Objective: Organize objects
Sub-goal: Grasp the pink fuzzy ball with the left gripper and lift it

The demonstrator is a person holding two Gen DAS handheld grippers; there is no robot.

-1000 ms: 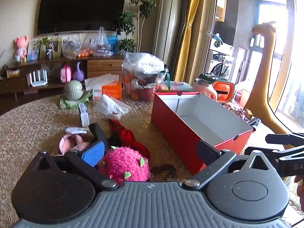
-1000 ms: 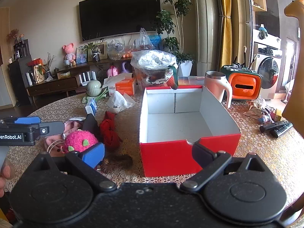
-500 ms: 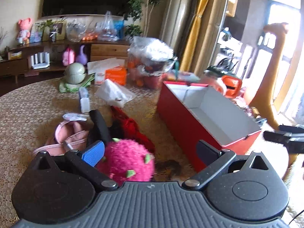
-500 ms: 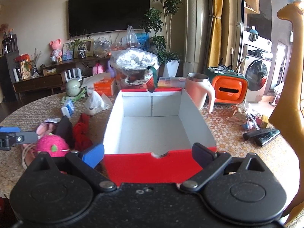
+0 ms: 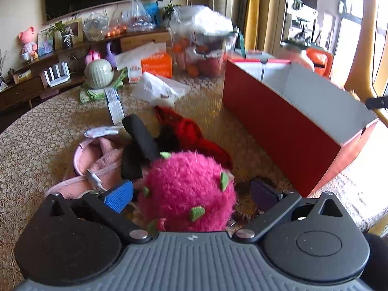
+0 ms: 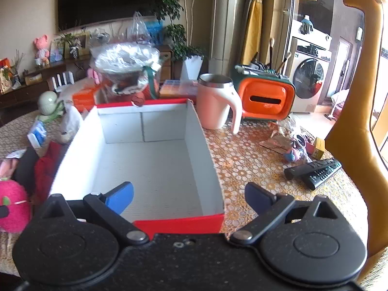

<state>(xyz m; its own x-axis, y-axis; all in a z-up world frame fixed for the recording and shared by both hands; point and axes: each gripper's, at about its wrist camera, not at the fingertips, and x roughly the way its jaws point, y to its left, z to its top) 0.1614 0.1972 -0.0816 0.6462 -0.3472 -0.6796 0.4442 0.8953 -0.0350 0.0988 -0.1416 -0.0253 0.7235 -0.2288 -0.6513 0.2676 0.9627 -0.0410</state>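
A fuzzy pink dragon-fruit plush (image 5: 186, 191) lies on the lace-covered table between the spread fingers of my left gripper (image 5: 191, 195), which is open around it. Behind the plush lie a black roll (image 5: 140, 135), a red cloth (image 5: 191, 131) and a pink pouch (image 5: 97, 165). The red box (image 5: 286, 131) with a white inside stands to the right. My right gripper (image 6: 189, 197) hovers open over the near end of the red box (image 6: 155, 160), which holds nothing. The plush (image 6: 12, 208) shows at the left edge of the right wrist view.
A white mug (image 6: 215, 104), an orange container (image 6: 264, 97), two remotes (image 6: 315, 169) and a tall yellow giraffe figure (image 6: 356, 111) stand right of the box. Behind are a wrapped fruit bowl (image 5: 203, 36), an orange tissue box (image 5: 155, 66), a white bag (image 5: 157, 89) and a green ornament (image 5: 98, 72).
My left gripper has moved forward and down until the pink plush sits between its fingers. My right gripper has advanced over the red box's near edge.
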